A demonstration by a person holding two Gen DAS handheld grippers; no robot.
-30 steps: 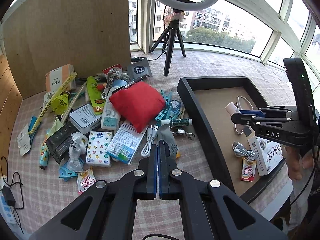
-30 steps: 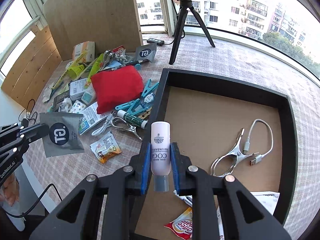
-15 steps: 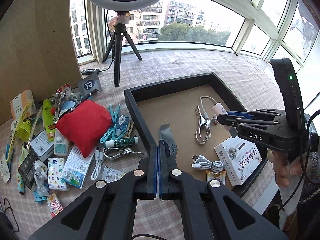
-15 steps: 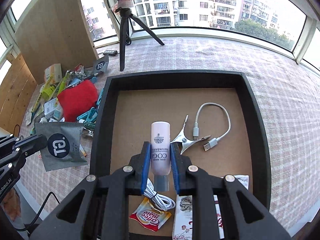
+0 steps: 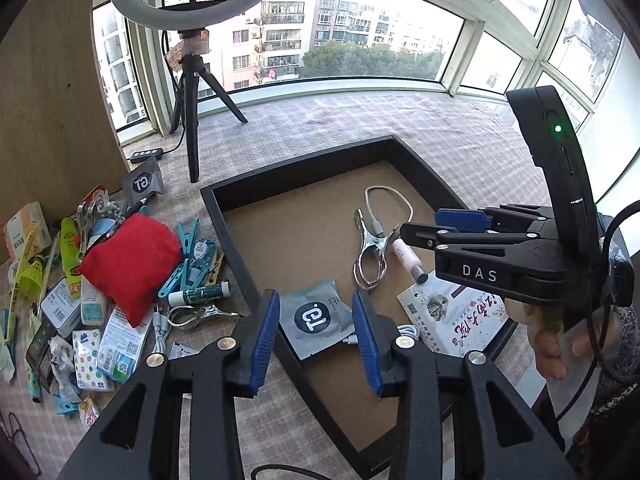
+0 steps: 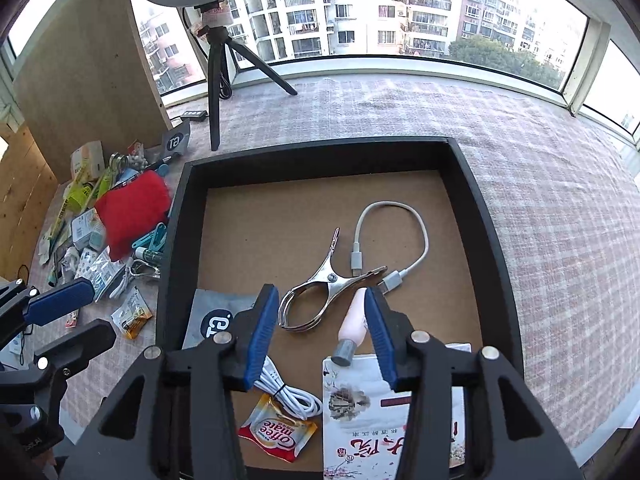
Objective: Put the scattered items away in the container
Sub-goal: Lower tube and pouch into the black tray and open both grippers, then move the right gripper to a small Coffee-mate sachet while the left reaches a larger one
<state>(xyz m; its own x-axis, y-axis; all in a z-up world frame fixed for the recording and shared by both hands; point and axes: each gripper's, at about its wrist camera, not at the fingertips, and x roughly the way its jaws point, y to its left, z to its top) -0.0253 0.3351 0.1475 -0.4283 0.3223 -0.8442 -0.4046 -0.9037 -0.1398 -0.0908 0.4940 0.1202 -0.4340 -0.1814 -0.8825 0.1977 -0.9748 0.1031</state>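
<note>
Both grippers hang over the black tray (image 6: 496, 240), and both sets of jaws are opening. The left gripper (image 5: 316, 336) has its blue pads spread apart with nothing pressed between them; directly below the gap a grey foil sachet (image 5: 316, 316) with a round dark logo lies flat on the tray's brown floor, close to the near-left wall. The right gripper (image 6: 322, 330) is likewise parting, and the small pink bottle (image 6: 354, 322) with a grey cap sits tilted between its fingers, lying close against the right pad, its cap end resting on the white printed box (image 6: 360, 412). I cannot tell whether that pad touches it.

Also in the tray: a metal spring clamp (image 6: 324, 296), a grey USB cable (image 6: 392, 240) looped beside it, a coiled white cable (image 6: 288, 392) and a red coffee creamer packet (image 6: 276, 434).

Left of the tray, on the checked cloth, the remaining clutter is heaped around a red pouch (image 5: 128, 260): blue clothes pegs (image 5: 180, 248), a green-capped tube (image 5: 200, 292), another metal clamp (image 5: 200, 314).
</note>
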